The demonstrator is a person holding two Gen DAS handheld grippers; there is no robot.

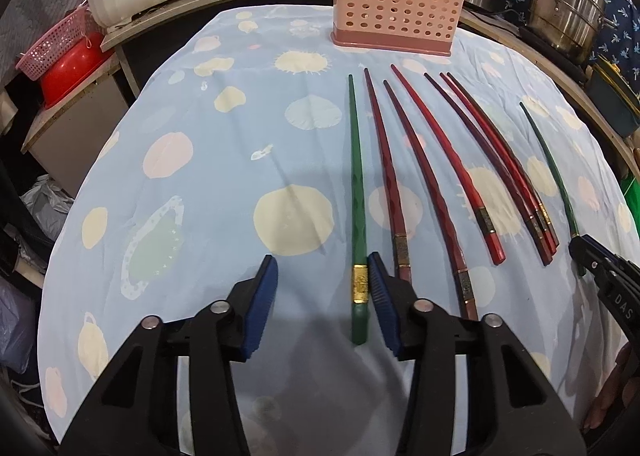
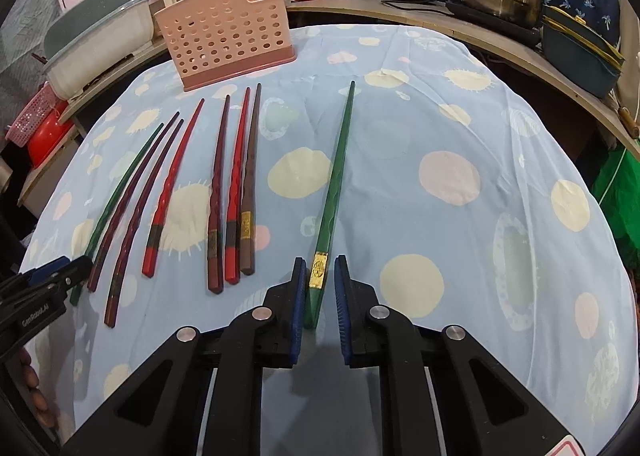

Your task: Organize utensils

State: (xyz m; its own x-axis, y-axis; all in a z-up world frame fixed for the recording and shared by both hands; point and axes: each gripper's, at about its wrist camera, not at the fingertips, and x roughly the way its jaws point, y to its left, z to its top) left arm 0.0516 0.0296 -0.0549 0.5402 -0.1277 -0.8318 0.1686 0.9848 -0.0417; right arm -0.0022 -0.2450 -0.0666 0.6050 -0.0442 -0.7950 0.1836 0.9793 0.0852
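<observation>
Right wrist view: right gripper (image 2: 319, 286) straddles a green chopstick (image 2: 335, 184), jaws narrowly spread, short of the holder (image 2: 224, 36). Left gripper (image 1: 324, 288) gapes wide beside another green stick (image 1: 357, 192).

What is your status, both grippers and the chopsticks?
Left gripper open, beside left green chopstick. Right gripper open, straddling right green chopstick. Pink holder unobstructed.

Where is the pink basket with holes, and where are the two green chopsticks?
pink basket (image 1: 394, 12), left wrist view, on its holed front wall.
left green chopstick (image 1: 357, 184), left wrist view, mid-shaft.
right green chopstick (image 2: 336, 184), right wrist view, mid-shaft.
</observation>
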